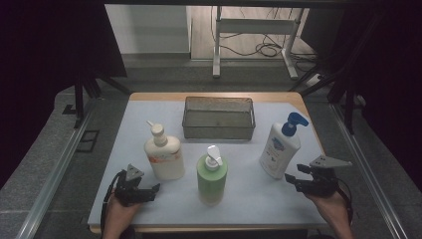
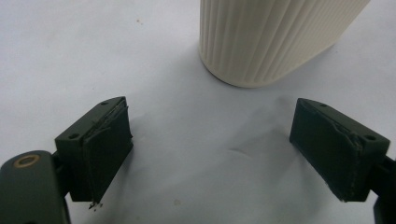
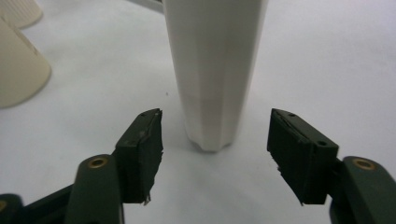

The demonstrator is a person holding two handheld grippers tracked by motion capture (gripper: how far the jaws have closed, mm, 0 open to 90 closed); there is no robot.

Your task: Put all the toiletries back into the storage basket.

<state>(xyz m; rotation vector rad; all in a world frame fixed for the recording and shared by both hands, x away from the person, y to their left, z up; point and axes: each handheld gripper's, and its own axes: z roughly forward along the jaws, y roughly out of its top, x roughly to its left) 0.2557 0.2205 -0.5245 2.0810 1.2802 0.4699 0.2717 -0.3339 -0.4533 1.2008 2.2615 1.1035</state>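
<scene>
Three pump bottles stand on the pale table mat. The cream ribbed bottle [image 1: 164, 152] is at the left, the green bottle [image 1: 212, 175] in the middle, and the white bottle with a blue pump [image 1: 281, 144] at the right. My left gripper [image 1: 152, 190] rests open near the front left, just short of the cream bottle [image 2: 266, 37]. My right gripper [image 1: 292, 180] is open at the front right, its jaws pointing at the base of the white bottle [image 3: 212, 70], which stands just beyond them. Nothing is held.
A grey wire basket [image 1: 219, 117] sits empty at the back centre of the mat [image 1: 249, 199]. Beyond the table are a white frame and cables on the floor. Dark curtains flank both sides.
</scene>
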